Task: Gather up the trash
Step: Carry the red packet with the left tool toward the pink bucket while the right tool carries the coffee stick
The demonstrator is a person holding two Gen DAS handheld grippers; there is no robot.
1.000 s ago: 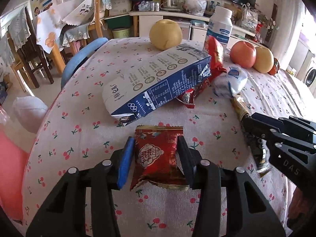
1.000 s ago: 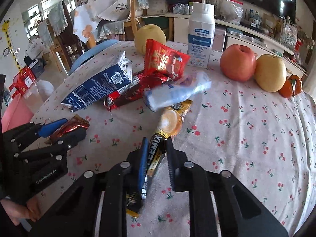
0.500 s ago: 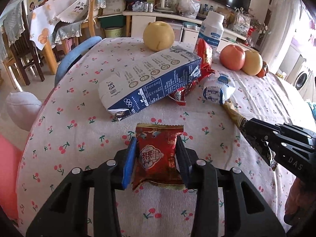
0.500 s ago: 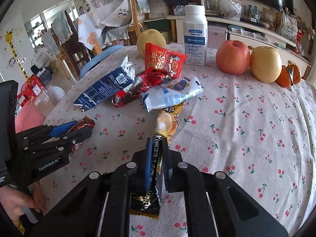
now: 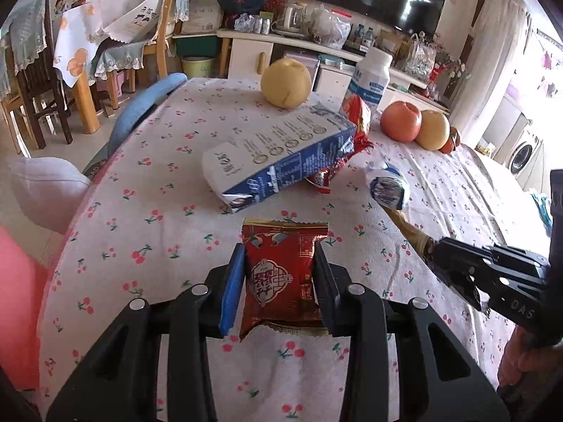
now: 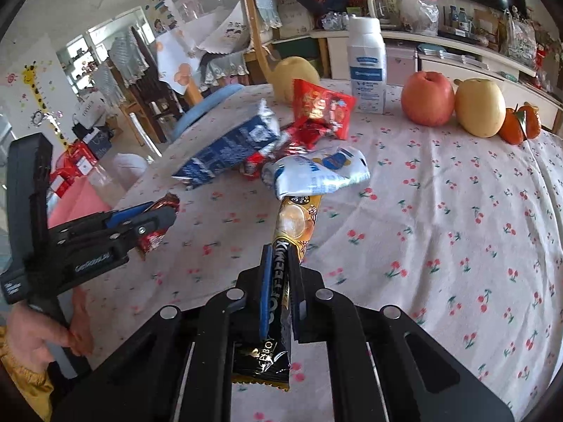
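My left gripper (image 5: 279, 256) is shut on a red snack packet (image 5: 281, 274) and holds it just above the cherry-print tablecloth (image 5: 158, 218). My right gripper (image 6: 280, 256) is shut on a long gold-and-black coffee stick sachet (image 6: 293, 225), whose far end reaches under a white-and-blue wrapper (image 6: 316, 172). Behind lie a blue milk carton (image 5: 278, 154) on its side, more red wrappers (image 6: 322, 110) and a small red sweet wrapper (image 5: 322, 179). Each gripper shows in the other's view: the left gripper (image 6: 169, 216), the right gripper (image 5: 434, 251).
A white bottle (image 6: 366, 66), a yellow pear (image 5: 285, 84), an apple (image 6: 427, 98), another pear (image 6: 480, 107) and persimmons (image 6: 520, 128) stand at the table's far side. A blue chair back (image 5: 140, 116) and a pink bin (image 5: 17, 299) are at the left edge. A hand (image 6: 38, 330) holds the left tool.
Both grippers closed on their wrappers and lifted them slightly off the cloth, drawing back toward the near edge. The coffee stick has slid out from under the white wrapper.
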